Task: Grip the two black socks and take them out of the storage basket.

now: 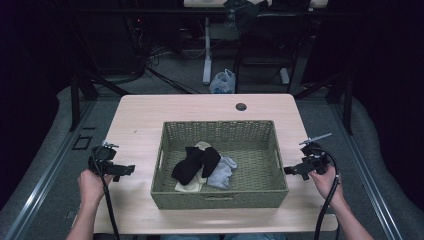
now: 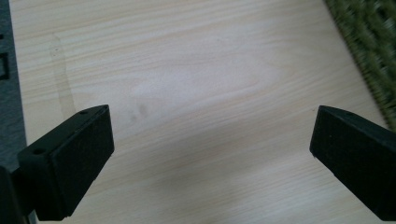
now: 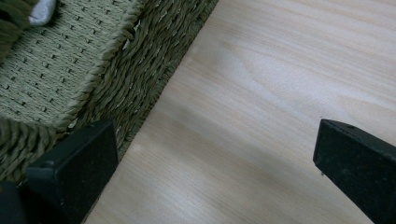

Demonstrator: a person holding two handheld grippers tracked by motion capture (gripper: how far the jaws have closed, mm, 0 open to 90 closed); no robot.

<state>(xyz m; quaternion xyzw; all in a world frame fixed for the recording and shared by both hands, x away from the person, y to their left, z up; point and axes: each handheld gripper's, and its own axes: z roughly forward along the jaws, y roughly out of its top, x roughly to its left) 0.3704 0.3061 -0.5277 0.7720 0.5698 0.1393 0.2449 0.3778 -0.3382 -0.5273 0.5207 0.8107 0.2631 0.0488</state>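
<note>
High view: a woven green basket (image 1: 219, 199) sits at the centre of the light wooden worktop (image 1: 145, 112), and I see a small heap of socks inside it, left of the middle. A black sock (image 1: 191, 162) lies across a cream sock (image 1: 191, 185), with a grey sock (image 1: 222, 171) touching them on the right. I hold the left claw (image 1: 125, 170) over the worktop just beside the basket's left wall, and the right claw (image 1: 292, 170) just beside its right wall; both point inward toward the basket. Left gripper view: my left claw (image 2: 210, 154) stands wide, its jaws well apart over bare wood, nothing between them, with the basket's woven edge at the upper right. Right gripper view: my right claw (image 3: 215, 158) is likewise wide and holds nothing; its left jaw sits before the basket's rim, its right jaw over the worktop. A scrap of pale fabric (image 3: 42, 11) shows at the upper left, inside the basket.
</note>
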